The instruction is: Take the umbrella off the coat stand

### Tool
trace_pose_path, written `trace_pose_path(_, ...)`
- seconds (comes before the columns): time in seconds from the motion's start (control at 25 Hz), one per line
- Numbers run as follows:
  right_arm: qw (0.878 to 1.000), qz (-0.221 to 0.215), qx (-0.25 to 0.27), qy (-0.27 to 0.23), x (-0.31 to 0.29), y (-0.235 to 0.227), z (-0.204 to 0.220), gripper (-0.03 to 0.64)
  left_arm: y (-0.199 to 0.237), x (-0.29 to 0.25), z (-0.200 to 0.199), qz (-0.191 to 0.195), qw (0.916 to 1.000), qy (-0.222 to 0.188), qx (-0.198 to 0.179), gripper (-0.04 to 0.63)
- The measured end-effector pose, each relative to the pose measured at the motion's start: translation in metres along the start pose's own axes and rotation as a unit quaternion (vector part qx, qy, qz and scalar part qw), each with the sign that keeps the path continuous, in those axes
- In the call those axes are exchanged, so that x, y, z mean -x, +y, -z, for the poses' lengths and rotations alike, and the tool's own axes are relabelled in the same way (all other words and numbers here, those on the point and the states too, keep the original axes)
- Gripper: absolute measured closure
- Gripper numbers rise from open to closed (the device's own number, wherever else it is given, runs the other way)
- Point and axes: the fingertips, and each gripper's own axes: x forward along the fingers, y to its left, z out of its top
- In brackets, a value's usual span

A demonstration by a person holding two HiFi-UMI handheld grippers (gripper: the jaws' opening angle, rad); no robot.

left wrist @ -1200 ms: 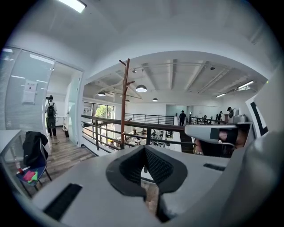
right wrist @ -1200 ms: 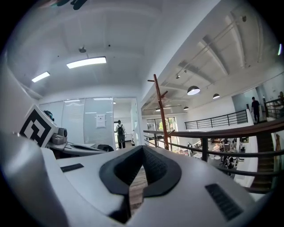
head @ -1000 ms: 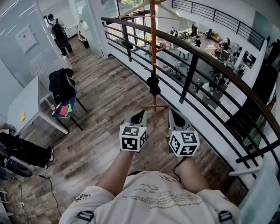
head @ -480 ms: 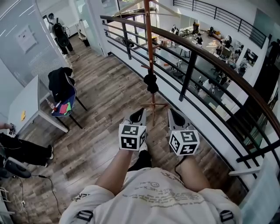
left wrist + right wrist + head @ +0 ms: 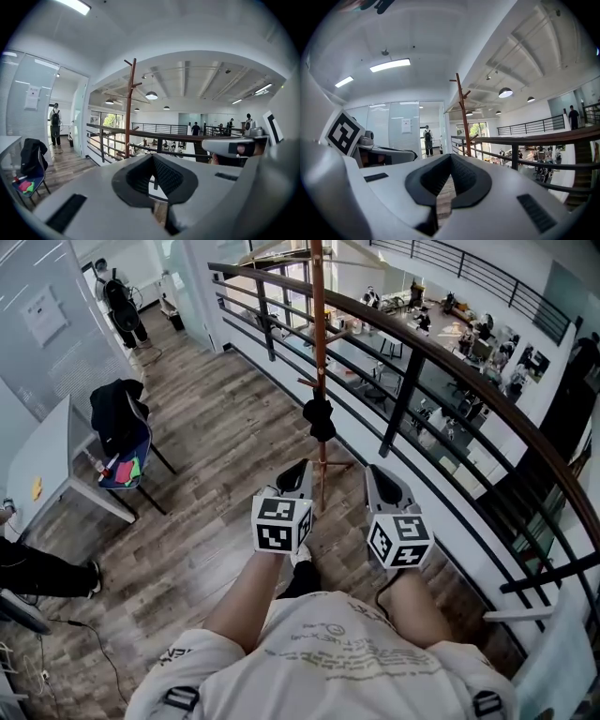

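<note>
Holding left gripper point(image 5: 302, 470) and right gripper point(image 5: 373, 472) short of the stand point(image 5: 319, 324), jaws of each closed on nothing. Facing the umbrella point(image 5: 320, 418) hung on it, well ahead, in line between both jaws. Could tip the stand toward the railing point(image 5: 412, 362) by tugging sideways.

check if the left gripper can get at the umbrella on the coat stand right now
Probably not yet: the left gripper sits short of the umbrella, jaws together. Nothing blocks the way, only floor lies between.

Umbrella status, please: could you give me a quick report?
Left claw, right claw shut, empty. Black folded umbrella hangs on brown wooden coat stand, ahead. Path clear.
</note>
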Motion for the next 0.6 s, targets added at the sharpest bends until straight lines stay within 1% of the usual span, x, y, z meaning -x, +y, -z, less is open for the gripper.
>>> trace_pose_path(0.2,1.0,-0.002,0.004,0.003,-0.044,-0.01,-0.007,0.614,0.025,-0.035,-0.016,0.004,0.9999,-0.009,0.002,0.591)
trace_pose_path(0.6,1.0,-0.003,0.002,0.018,-0.142,-0.026,-0.02,0.614,0.088,-0.11,-0.035,0.006,0.9999,0.008,0.008,0.591)
